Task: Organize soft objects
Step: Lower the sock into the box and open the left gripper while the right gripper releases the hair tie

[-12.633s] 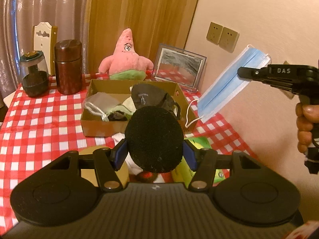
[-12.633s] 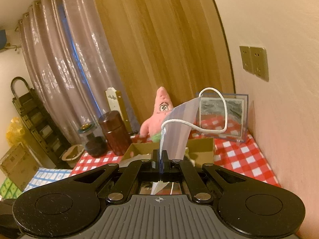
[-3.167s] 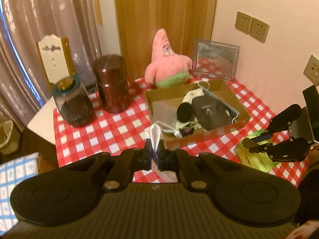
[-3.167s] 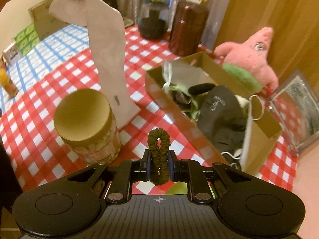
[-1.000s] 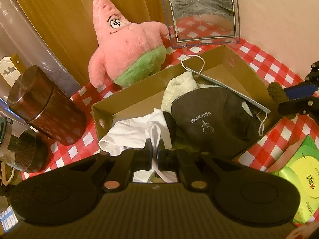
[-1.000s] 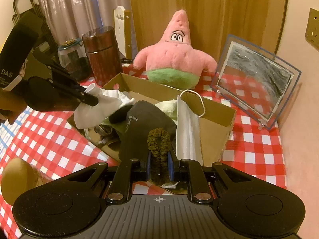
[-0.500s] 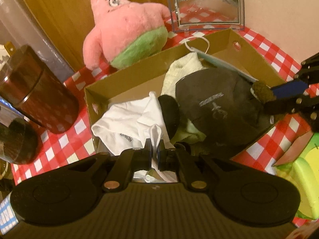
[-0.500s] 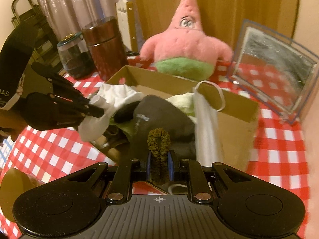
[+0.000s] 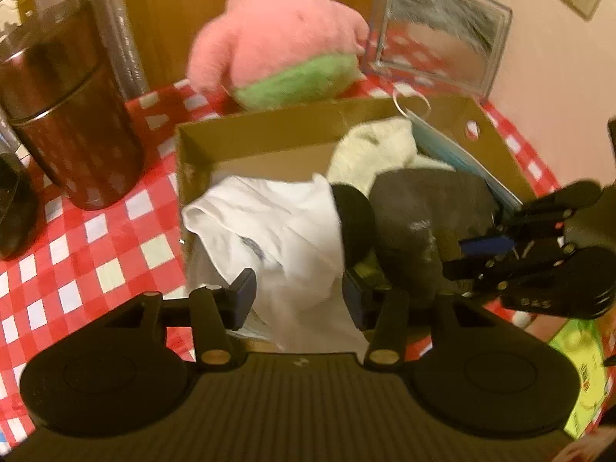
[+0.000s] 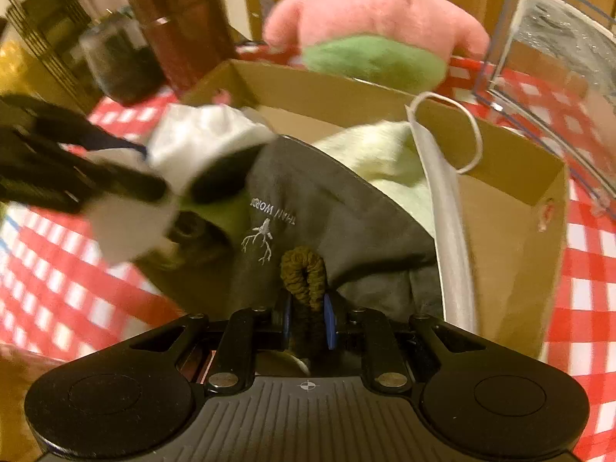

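Over the cardboard box (image 9: 277, 121), our left gripper (image 9: 298, 294) gapes wide above the white cloth (image 9: 277, 231); our right gripper (image 10: 306, 315) pinches the olive scrunchie (image 10: 304, 273).

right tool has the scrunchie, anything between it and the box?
Nothing visible blocks it. The right tool is shut on the scrunchie and sits right over the dark cloth already in the cardboard box. The left tool, open, is at the far side over the white cloth.

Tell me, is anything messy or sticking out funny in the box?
Yes. The white cloth droops over the cardboard box's near wall instead of lying inside, and the face mask stands on edge, its ear loop poking above the rim.
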`<state>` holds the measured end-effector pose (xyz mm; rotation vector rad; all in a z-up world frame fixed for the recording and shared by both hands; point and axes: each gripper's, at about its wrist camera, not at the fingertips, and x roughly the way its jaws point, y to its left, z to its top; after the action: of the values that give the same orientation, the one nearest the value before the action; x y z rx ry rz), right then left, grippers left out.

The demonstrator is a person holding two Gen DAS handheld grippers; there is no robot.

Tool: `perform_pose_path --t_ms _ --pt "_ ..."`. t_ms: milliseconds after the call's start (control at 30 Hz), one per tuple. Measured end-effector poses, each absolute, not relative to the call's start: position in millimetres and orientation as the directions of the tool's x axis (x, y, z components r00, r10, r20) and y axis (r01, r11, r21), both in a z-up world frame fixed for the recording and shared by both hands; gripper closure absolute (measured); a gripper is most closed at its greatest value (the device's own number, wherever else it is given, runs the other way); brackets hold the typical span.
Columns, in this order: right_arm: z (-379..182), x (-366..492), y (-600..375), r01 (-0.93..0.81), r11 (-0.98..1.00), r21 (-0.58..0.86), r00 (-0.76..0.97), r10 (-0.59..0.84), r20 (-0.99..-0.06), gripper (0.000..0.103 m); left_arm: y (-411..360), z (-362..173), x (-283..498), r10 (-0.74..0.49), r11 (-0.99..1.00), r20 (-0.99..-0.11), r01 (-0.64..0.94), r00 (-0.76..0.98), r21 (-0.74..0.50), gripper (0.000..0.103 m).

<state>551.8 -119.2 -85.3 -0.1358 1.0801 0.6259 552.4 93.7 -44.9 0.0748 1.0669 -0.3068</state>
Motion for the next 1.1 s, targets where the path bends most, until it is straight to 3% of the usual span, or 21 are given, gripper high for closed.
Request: perform_pose_path --t_ms 233,400,733,867,933,1000,1100 --pt "-93 565 -135 -0.500 0.865 0.029 0.429 0.277 -0.860 0.086 94 -54 555 -0.150 0.953 -0.877 0.304 0.457 -0.004 0.057" --pt "-96 565 -144 -0.484 0.872 0.072 0.417 0.303 -0.857 0.086 81 -72 558 -0.143 0.942 -0.901 0.335 0.409 0.003 0.057" --pt "-92 561 -148 -0.468 0.876 0.117 0.416 0.335 -0.846 0.085 46 -84 576 -0.248 0.934 -0.901 0.335 0.355 -0.124 0.057" --pt "-91 562 -152 -0.466 0.874 0.138 0.408 0.351 -0.843 0.085 37 -80 572 -0.261 0.926 -0.891 0.358 0.372 -0.122 0.057" --pt "-89 562 -153 -0.466 0.872 0.152 0.402 0.362 -0.841 0.079 40 -76 570 -0.258 0.928 -0.888 0.352 0.381 -0.119 0.057" --pt "-84 559 -156 -0.473 0.863 0.176 0.395 0.387 -0.833 0.061 47 -69 568 -0.263 0.933 -0.882 0.338 0.391 -0.128 0.057" --pt "-77 553 -157 -0.486 0.854 0.186 0.392 0.403 -0.827 0.053 56 -57 562 -0.263 0.936 -0.874 0.329 0.410 -0.127 0.057"
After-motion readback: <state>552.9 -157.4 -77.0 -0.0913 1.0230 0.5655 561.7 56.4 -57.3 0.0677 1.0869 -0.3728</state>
